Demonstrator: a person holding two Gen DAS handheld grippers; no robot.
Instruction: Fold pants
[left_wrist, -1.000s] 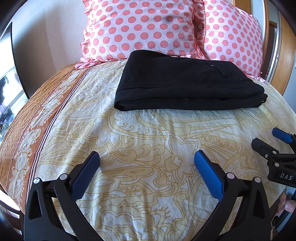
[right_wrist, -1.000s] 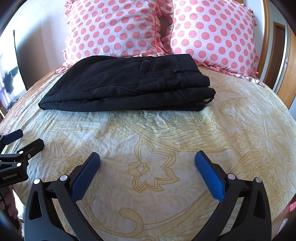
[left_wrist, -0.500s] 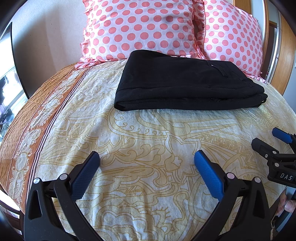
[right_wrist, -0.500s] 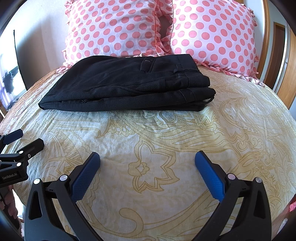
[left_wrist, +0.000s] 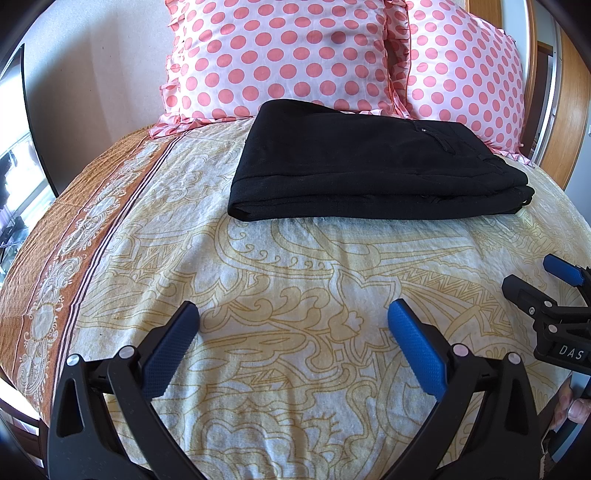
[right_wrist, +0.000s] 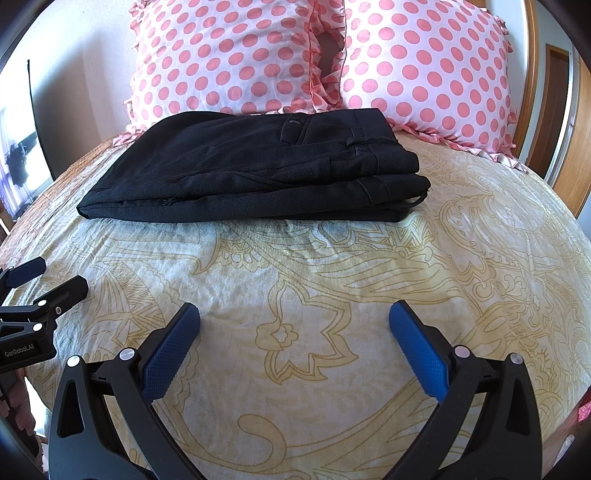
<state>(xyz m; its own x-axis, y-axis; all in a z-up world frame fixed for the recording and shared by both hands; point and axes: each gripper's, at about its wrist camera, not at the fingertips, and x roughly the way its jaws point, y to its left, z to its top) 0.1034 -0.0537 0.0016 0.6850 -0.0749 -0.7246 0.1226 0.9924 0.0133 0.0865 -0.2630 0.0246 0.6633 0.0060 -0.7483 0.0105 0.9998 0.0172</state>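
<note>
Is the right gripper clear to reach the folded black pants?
Probably yes: right gripper is open, and only bare patterned bedspread lies between it and the folded black pants.

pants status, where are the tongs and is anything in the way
Left tongs open, empty, low over the bedspread. Right tongs same. Pants folded, lying by the pillows. Nothing between.

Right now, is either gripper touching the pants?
No. In the right wrist view the folded black pants lie up by the pillows, while the right gripper and the left gripper are open over bare bedsheet.
</note>
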